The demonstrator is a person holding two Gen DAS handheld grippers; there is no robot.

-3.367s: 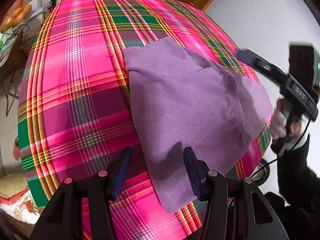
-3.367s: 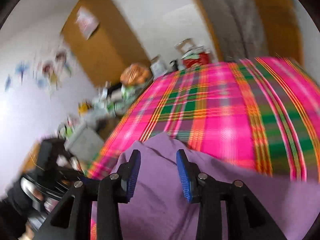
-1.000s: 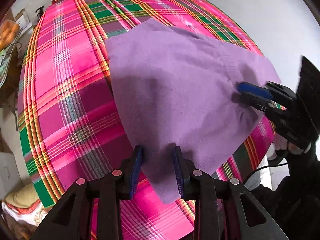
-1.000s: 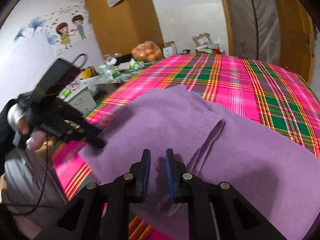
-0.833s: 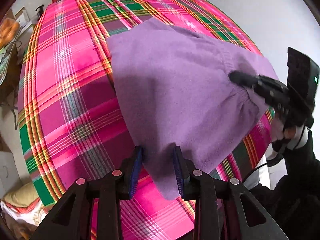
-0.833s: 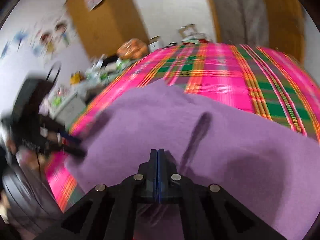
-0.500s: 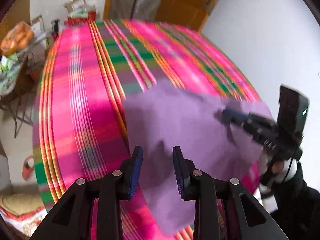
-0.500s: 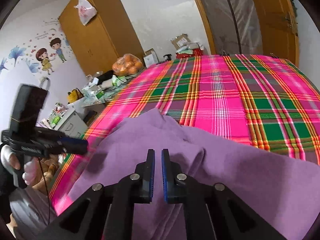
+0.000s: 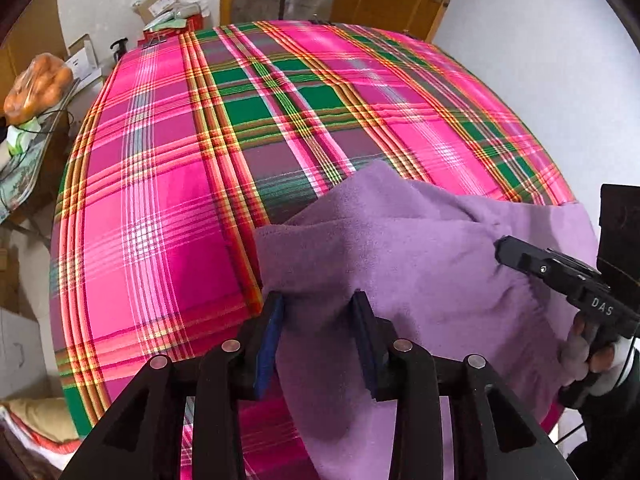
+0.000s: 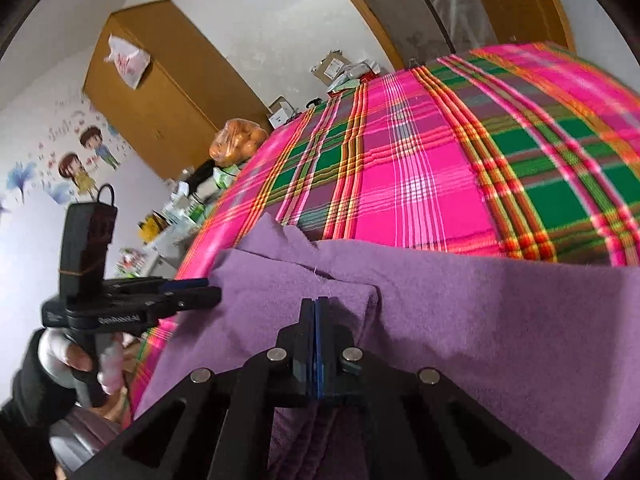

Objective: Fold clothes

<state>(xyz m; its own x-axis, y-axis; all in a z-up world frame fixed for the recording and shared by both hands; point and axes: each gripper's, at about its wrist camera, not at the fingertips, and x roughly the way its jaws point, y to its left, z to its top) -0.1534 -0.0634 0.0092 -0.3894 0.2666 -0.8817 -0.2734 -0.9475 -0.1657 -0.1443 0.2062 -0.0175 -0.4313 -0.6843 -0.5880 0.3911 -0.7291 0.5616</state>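
My left gripper (image 9: 318, 330) points down at the near edge of the purple garment (image 9: 420, 264), jaws opening, a fold of the cloth bunched between the two blue pads (image 9: 269, 332); can't tell if they still press it, looks loose. My right gripper (image 10: 315, 312) is clenched, pads flat together, pinching a ridge of the same purple garment (image 10: 460, 320) that runs under the fingers. In the left wrist view the right gripper (image 9: 502, 249) comes in from 3 o'clock, tip buried in the cloth's far right fold, a hand (image 9: 588, 350) on its handle at 4 o'clock. In the right wrist view the left gripper (image 10: 204, 290) sits at 9 o'clock, at the garment's left edge, a hand (image 10: 76, 360) gripping it at 8 o'clock. Garment lies crumpled on the near corner of the pink-green plaid bedspread (image 9: 200, 160), one corner peaking toward 12 o'clock, the rest draped over the bed's near edge. Bag of oranges (image 10: 238, 142) at 11 o'clock past the bed, wooden wardrobe (image 10: 168, 92) behind it, cartoon wall stickers (image 10: 80, 160) at 9 to 10 o'clock.
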